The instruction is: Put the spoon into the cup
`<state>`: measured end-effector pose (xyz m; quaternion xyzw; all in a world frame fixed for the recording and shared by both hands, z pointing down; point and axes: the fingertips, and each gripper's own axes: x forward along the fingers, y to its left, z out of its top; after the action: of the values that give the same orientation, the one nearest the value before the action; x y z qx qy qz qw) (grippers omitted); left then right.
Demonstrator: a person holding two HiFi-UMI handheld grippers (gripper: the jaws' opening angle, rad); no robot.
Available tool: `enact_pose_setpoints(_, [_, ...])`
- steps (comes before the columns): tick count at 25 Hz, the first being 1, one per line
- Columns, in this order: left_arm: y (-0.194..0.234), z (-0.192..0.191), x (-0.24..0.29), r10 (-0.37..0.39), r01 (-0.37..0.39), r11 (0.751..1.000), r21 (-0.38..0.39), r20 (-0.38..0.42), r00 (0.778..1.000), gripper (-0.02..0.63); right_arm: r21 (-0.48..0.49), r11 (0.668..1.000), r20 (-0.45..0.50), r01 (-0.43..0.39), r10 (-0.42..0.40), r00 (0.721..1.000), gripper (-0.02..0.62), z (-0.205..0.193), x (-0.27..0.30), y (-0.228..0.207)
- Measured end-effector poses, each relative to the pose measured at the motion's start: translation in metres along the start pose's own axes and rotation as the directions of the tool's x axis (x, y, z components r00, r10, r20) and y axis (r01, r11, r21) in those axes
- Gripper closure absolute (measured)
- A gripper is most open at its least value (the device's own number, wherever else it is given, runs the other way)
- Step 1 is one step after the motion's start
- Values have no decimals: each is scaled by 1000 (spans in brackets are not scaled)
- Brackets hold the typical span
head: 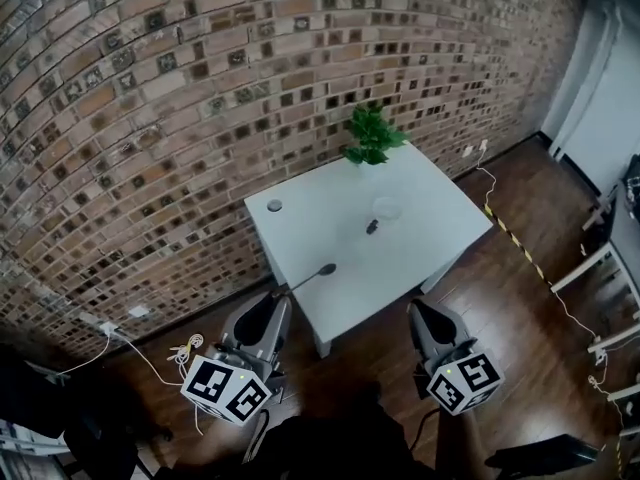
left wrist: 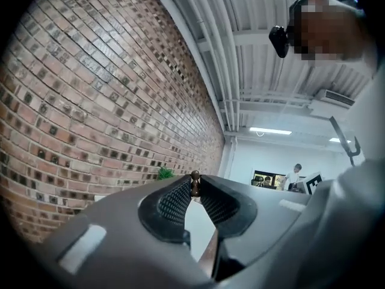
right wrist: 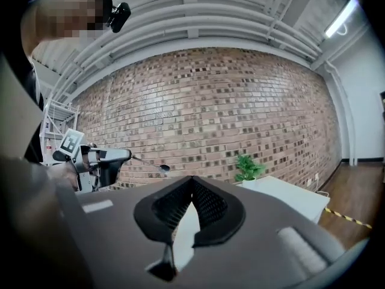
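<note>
**Head view: spoon clamped in left tongs at the table edge, cup still empty**

I see my left gripper [head: 278,303] just off the table's [head: 330,218] near-left edge. Its jaws are clamped on the spoon [head: 308,279] handle, and the bowl end sticks out over that edge, in the air. The cup [head: 386,208], clear, stands on the table's far-right part, well apart from the spoon. My right gripper [head: 422,313] is off the table's near-right edge, jaws together with nothing between them.
</note>
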<state>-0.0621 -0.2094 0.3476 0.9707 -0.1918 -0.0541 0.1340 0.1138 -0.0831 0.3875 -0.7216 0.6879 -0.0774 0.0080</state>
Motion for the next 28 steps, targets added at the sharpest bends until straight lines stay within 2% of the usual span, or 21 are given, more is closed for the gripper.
enact_pose_setpoints(5, [-33,-5,71,27,-27,999,24,-9,1000,565,22,999,-3,-50,50,999,589,8,4,-71])
enact_pose_setpoints(9, [-58,-17,119,25,-25,1000,-6,-23,999,565,17,994,-9,-105,105,994,589,14,8,-109])
enact_pose_setpoints(13, [-65,-32,156,35,-36,999,-4,-64,997,565,38,993,-12,-111,111,994,589,9,19,-144])
enact_pose_setpoints(17, [-54,-44,191,42,-43,999,-10,-89,995,565,47,994,-12,-97,98,995,589,10,41,-177])
enact_pose_setpoints(22, [-16,-65,236,56,-65,995,-81,-101,993,565,82,992,-10,-91,92,996,589,9,88,-206])
enact_pose_setpoints(28, [22,-76,280,57,-69,992,-106,-111,992,565,27,995,-31,-100,101,994,589,17,149,-236])
